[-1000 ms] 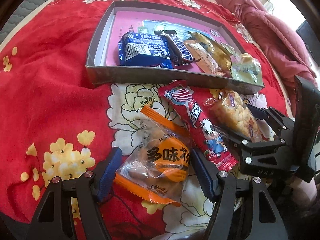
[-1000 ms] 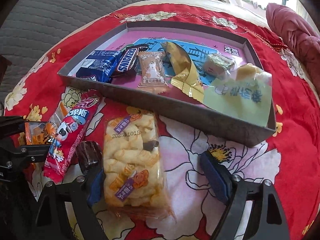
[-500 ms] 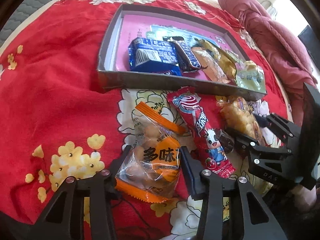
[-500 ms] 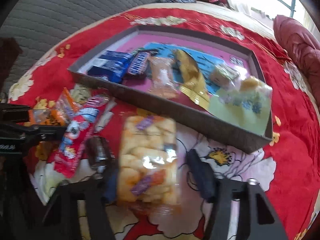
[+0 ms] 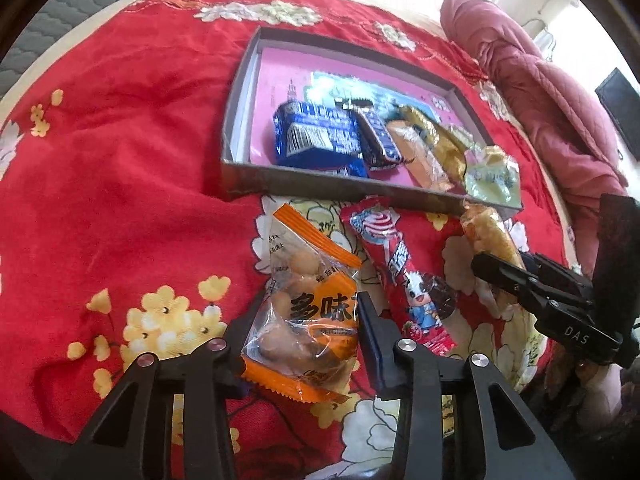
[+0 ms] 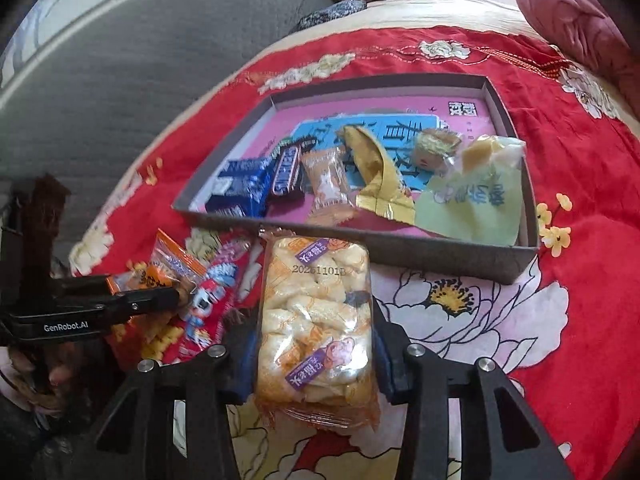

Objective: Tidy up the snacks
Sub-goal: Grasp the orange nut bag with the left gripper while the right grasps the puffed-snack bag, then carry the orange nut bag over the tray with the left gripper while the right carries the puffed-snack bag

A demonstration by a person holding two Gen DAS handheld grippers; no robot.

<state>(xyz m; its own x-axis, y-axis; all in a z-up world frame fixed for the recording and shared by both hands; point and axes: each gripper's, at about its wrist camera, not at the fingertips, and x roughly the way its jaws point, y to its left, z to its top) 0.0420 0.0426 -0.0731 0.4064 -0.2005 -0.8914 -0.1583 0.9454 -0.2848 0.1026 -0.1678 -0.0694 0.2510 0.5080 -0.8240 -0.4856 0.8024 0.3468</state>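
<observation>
My left gripper is shut on an orange-and-clear snack bag near the red floral cloth. My right gripper is shut on a clear bag of pale puffed snacks, which seems lifted a little off the cloth. Both bags sit just in front of a shallow grey box with a pink floor. The box holds a blue packet, a Snickers bar, a gold wrapper and a pale green packet. The right gripper's arm shows in the left wrist view.
A red milk-candy stick pack and a small dark-wrapped sweet lie on the cloth between the two grippers. A pink quilted jacket lies at the far right. A grey quilted surface borders the cloth on the left.
Both grippers have closed on their bags: the left on the orange bag, the right on the puffed-snack bag. Both views have risen and pulled back slightly.
</observation>
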